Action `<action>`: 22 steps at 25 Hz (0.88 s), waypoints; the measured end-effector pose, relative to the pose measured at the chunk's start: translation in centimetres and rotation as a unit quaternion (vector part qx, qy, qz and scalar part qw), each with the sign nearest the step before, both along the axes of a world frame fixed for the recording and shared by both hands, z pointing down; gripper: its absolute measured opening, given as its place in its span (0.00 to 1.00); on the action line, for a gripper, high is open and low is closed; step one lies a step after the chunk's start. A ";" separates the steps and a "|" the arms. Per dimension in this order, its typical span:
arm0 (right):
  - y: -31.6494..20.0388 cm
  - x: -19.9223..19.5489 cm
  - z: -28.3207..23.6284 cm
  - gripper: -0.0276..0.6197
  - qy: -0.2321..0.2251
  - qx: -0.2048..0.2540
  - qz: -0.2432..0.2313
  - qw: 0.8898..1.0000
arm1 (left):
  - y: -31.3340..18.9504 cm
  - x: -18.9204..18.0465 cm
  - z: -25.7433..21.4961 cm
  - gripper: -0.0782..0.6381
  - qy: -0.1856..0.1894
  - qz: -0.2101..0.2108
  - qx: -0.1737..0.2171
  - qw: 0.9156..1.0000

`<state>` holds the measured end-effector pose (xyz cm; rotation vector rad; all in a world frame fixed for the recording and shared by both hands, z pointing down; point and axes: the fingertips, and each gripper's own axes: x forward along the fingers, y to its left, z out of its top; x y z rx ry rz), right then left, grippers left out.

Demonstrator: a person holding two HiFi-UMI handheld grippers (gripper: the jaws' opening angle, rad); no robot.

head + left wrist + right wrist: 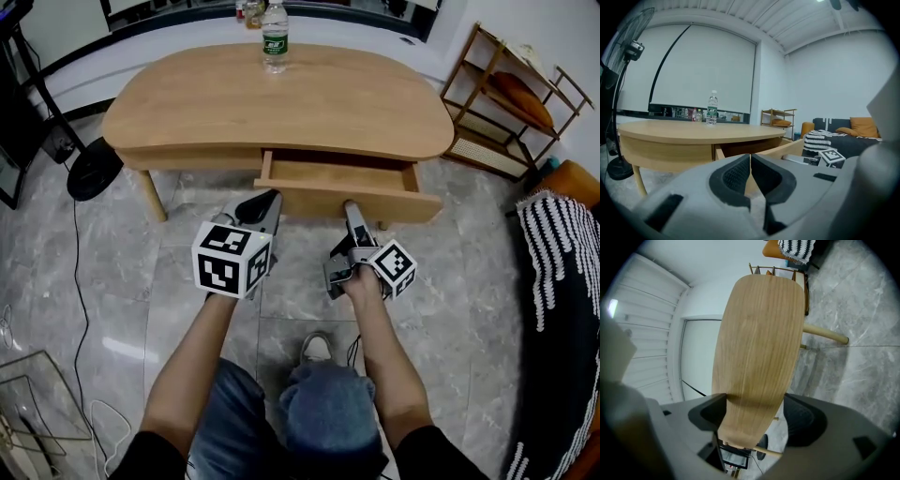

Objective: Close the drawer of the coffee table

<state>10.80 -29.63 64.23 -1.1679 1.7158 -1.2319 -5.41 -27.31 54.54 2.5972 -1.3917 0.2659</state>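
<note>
The oval wooden coffee table [281,103] has its drawer [375,200] pulled out toward me. My right gripper [349,208] is rolled on its side at the middle of the drawer front [759,357]. Its jaws stand wide, one above and one below the wooden panel, with the pads [802,416] against its edges. My left gripper [272,197] hovers just before the drawer's left end, apart from it. Its pads [736,176] are pressed together with nothing between them. The open drawer [773,150] shows past them, under the tabletop.
A water bottle [275,37] stands at the table's far edge. A wooden rack [511,103] is at the right, with a sofa and striped throw [562,281] nearer me. A fan base [94,169] and cables lie on the marble floor at the left.
</note>
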 end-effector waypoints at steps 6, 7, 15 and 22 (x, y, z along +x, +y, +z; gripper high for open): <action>0.4 -0.2 -0.4 0.56 0.007 -0.029 -0.004 1.000 | 0.2 0.0 -0.2 0.12 0.003 0.001 0.002 1.000; 0.4 -0.3 -0.6 0.53 0.011 -0.030 -0.004 0.999 | 0.2 0.1 -0.2 0.12 0.003 0.001 0.002 1.000; 0.0 -0.4 -1.5 0.64 0.006 -0.001 -0.010 1.000 | 0.4 0.3 0.6 0.13 -0.001 0.008 -0.005 1.000; -1.0 0.2 -1.3 0.62 0.004 -0.012 0.003 1.000 | 0.3 0.2 0.9 0.12 -0.005 0.004 -0.007 1.000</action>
